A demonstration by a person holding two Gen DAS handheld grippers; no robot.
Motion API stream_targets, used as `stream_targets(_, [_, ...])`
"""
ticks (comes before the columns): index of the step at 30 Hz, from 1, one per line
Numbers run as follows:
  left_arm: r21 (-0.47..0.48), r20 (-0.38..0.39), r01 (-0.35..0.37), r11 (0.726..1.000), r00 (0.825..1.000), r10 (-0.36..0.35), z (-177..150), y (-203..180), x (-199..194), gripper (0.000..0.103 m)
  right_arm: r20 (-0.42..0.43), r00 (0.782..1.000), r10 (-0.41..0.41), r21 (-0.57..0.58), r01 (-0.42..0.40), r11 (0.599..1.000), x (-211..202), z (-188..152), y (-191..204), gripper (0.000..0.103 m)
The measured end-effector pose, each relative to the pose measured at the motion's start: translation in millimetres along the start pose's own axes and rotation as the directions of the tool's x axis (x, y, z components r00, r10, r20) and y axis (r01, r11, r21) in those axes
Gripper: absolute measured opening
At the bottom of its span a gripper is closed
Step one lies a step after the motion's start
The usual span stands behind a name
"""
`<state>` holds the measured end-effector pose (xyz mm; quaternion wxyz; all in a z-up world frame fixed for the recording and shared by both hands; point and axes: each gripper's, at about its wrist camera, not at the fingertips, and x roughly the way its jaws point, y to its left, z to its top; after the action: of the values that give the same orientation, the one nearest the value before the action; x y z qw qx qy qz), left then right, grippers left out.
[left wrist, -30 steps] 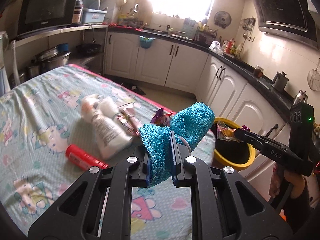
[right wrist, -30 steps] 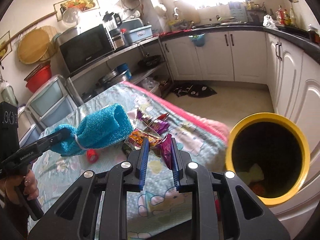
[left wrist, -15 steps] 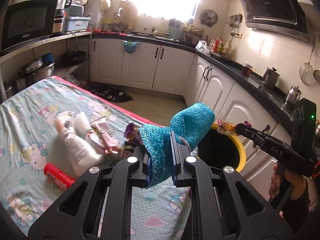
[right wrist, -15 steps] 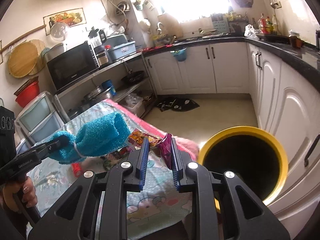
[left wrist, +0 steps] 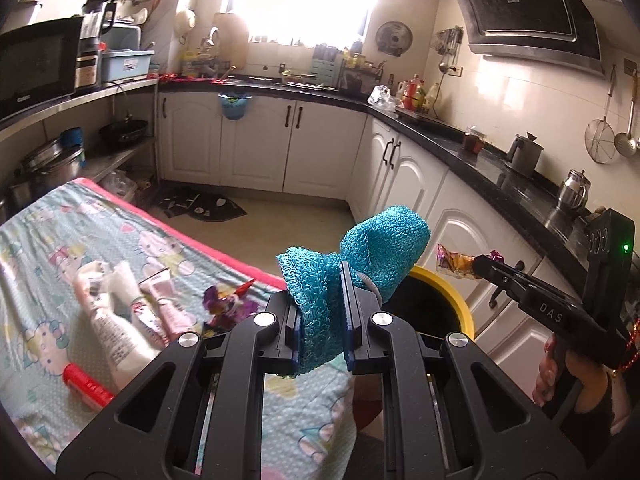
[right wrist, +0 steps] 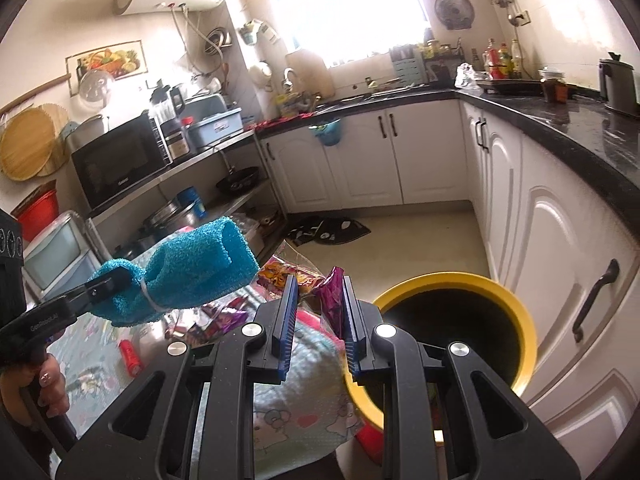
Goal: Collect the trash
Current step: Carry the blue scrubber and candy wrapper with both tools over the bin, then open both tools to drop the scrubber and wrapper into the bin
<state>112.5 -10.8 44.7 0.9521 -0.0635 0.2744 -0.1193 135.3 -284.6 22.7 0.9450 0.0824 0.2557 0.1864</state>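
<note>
My left gripper (left wrist: 323,312) is shut on a rolled blue towel (left wrist: 360,256), held in the air beside the table edge; the towel also shows in the right wrist view (right wrist: 192,270). My right gripper (right wrist: 318,300) is shut on a crinkled snack wrapper (right wrist: 308,280), orange and purple, held above the table edge just left of the yellow bin (right wrist: 516,320). In the left wrist view the wrapper (left wrist: 456,261) hangs over the bin's rim (left wrist: 464,312). More wrappers (left wrist: 228,304), tubes (left wrist: 116,320) and a red cylinder (left wrist: 86,384) lie on the table.
The table (left wrist: 48,248) has a patterned cloth with a pink edge. White cabinets (right wrist: 560,240) and a black counter run along the right and back. A shelf with a microwave (right wrist: 120,164) and pots stands on the left. A dark mat (left wrist: 200,204) lies on the floor.
Both grippers have risen and swung right, from over the table towards the bin. The towel and the wrapper stay gripped. The right gripper's jaws look slightly wider.
</note>
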Motion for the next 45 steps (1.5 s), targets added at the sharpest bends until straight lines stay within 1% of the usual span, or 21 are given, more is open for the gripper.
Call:
stream_targets(12, [0.018,-0.018,0.052,0.998,0.999,-0.052,13.6,-29.5,33.9,0.01,0.044,0.997,-0.064,0.084,0.06,0.995,-11.2,7.2,-35.0,0.02])
stream_targets(20, [0.05,-0.062,0.076,0.996,0.995,-0.073,16.9,-51.4,67.2,0.01,0.05,0.988,-0.149,0.106,0.143,0.984,-13.8,4.1,-56.0,0.02])
stream_targets(24, [0.065,-0.088,0.079,0.995,0.993,-0.073,16.1,-60.6,81.9,0.01,0.038,0.982,-0.187,0.114,0.182,0.977,-8.2,0.7,-68.5,0.02])
stream_targets(30, [0.077,-0.129,0.086,0.993,0.989,-0.075,11.7,-72.3,106.9,0.011,0.009,0.975,-0.222,0.12,0.219,0.968,2.5,-6.8,-78.9,0.02])
stream_targets(35, [0.088,-0.157,0.089,0.992,0.985,-0.075,6.1,-77.5,124.1,0.011,-0.018,0.97,-0.243,0.134,0.243,0.961,10.7,-14.6,-87.1,0.021])
stream_targets(45, [0.085,-0.226,0.069,0.994,0.973,-0.048,-6.9,-81.1,161.8,0.012,-0.089,0.958,-0.272,0.15,0.282,0.948,32.3,-31.2,-102.0,0.023])
